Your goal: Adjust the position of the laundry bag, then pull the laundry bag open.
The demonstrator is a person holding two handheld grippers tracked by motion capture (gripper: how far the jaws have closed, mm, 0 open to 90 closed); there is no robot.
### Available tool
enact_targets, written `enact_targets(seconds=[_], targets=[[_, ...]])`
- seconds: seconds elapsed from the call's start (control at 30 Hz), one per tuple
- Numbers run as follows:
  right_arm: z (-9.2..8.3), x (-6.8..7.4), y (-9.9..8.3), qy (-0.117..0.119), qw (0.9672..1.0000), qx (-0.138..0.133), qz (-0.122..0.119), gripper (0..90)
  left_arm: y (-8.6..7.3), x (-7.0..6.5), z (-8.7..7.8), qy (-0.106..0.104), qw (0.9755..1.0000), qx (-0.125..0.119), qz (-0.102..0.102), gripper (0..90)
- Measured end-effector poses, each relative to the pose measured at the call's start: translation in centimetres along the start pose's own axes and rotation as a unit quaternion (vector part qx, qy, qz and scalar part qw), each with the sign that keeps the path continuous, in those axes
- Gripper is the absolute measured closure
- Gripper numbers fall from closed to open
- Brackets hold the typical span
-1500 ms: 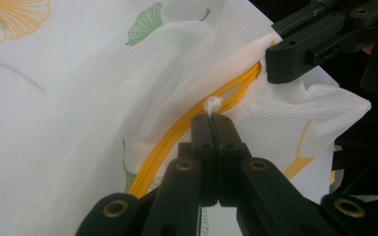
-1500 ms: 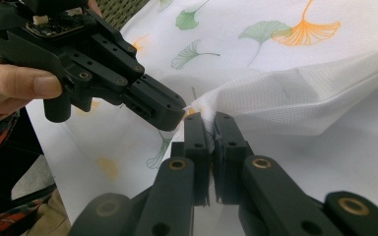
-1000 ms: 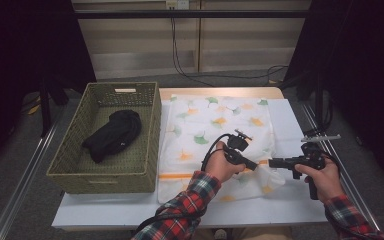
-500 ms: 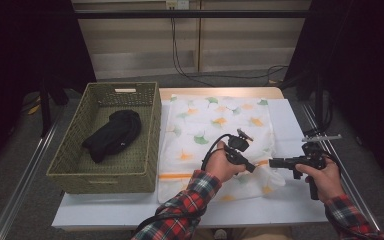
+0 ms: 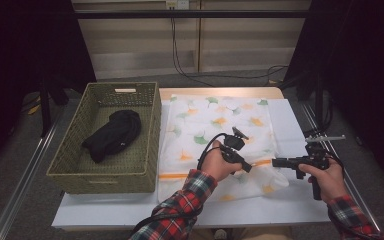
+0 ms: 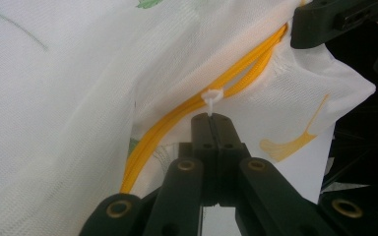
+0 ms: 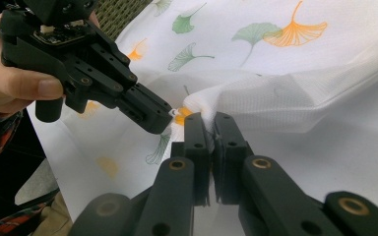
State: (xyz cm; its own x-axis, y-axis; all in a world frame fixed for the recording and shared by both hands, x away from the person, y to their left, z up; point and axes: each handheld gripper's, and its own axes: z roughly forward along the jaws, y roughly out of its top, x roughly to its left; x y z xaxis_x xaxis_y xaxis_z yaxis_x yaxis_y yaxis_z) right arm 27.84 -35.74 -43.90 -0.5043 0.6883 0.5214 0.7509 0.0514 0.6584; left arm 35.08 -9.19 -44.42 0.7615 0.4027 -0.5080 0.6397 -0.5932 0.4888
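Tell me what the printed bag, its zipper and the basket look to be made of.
Printed bag: thin white mesh-like fabric, matte; a fine grid weave shows in the left gripper view.
Zipper: yellow, probably nylon coil on fabric tape, with a white cord pull.
Basket: olive-green woven strands, likely paper cord or plastic wicker; which one is unclear.

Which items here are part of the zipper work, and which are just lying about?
In the job:
- left claw, shut on the white zipper pull
- right claw, shut on the leaf-print fabric bag
- yellow zipper

Lying about:
- green woven basket
- black garment
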Motion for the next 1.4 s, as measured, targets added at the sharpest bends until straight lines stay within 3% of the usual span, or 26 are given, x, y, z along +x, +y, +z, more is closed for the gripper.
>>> enact_targets(seconds=[0.43, 0.53, 0.7, 1.1, 1.4], targets=[[-0.7, -0.3, -0.2, -0.007, 0.9999, -0.006, 0.006, 86.8, -0.4, 0.2, -0.5, 0.010, 0.9998, 0.013, -0.007, 90.0], [-0.8, -0.4, -0.2, -0.006, 0.9999, -0.005, 0.006, 86.8, -0.4, 0.2, -0.6, 0.003, 1.0000, 0.003, -0.005, 90.0], [-0.8, -0.3, -0.2, -0.007, 0.9999, -0.007, 0.003, 86.8, -0.3, 0.2, -0.8, 0.001, 0.9999, 0.007, -0.011, 90.0], [-1.0, -0.5, -0.2, -0.010, 0.9999, -0.011, 0.008, 86.8, -0.7, 0.9, -1.6, 0.003, 0.9995, 0.021, -0.021, 90.0], [-1.0, -0.6, -0.3, -0.013, 0.9998, -0.012, 0.008, 86.8, -0.9, 1.4, -2.2, 0.008, 0.9994, 0.029, -0.018, 90.0]])
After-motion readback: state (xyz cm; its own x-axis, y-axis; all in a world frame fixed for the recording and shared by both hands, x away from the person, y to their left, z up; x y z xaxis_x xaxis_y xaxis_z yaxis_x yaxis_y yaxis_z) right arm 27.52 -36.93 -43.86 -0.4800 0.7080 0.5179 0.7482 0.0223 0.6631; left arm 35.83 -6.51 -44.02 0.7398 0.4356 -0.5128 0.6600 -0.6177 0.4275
